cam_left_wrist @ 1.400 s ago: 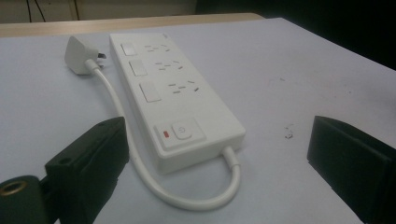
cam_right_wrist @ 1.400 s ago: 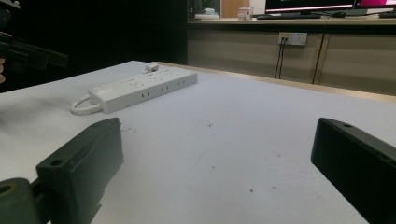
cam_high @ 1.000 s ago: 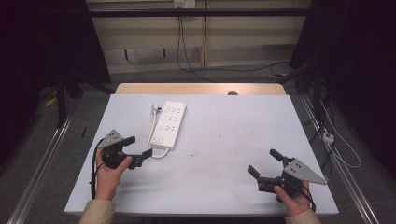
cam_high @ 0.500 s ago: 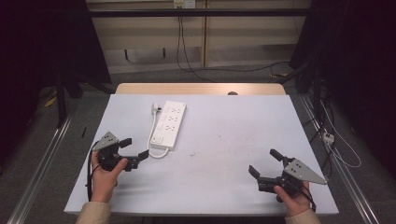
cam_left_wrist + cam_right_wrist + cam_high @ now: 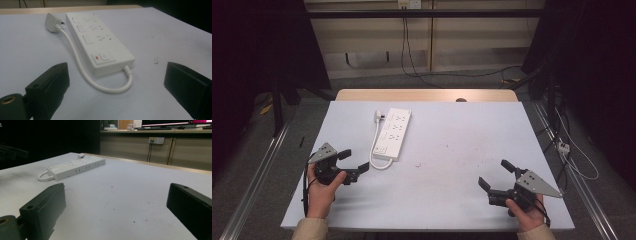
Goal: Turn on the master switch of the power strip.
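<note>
Since before, my left hand-held gripper [image 5: 353, 161] backed off the power strip [image 5: 393, 133], jaws spread; right hand-held gripper [image 5: 495, 174], well right of it, spread too.

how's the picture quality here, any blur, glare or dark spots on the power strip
High view: the power strip is evenly lit and a little soft, the room around the table dark. Left gripper view: strip sharp, no glare, the left tongs blurred up close. Right gripper view: strip dimmer, farther off, the right tongs soft.
</note>
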{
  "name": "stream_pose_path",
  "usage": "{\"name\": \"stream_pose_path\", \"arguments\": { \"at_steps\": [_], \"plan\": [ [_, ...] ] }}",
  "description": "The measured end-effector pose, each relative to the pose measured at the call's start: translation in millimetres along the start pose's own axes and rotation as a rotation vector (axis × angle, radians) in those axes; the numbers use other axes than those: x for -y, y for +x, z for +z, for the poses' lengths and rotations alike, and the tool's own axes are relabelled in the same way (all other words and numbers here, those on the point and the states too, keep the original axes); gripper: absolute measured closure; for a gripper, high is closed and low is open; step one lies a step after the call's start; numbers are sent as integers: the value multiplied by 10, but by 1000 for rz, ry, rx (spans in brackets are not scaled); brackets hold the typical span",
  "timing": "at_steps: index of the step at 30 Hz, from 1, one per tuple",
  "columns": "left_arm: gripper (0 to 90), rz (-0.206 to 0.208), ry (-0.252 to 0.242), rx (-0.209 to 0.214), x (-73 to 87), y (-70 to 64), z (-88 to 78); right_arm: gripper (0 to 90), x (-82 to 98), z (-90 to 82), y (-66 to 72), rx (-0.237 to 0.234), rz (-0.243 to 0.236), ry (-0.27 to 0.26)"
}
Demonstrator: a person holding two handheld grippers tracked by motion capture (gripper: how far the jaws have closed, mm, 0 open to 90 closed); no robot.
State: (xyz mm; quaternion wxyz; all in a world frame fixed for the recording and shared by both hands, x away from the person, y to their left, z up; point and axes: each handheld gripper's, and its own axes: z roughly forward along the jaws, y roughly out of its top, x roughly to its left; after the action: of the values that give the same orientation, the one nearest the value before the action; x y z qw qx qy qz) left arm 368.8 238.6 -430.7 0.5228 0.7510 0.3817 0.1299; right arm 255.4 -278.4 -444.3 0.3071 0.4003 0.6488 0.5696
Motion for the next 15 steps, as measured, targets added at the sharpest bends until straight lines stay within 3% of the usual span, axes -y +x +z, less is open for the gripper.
{"name": "stream_pose_path", "arguments": {
  "at_steps": [15],
  "plan": [
    [61,0,1,-5,28,42,-49,20,-3,-8,-7,4,0,-5]
  ]
}}
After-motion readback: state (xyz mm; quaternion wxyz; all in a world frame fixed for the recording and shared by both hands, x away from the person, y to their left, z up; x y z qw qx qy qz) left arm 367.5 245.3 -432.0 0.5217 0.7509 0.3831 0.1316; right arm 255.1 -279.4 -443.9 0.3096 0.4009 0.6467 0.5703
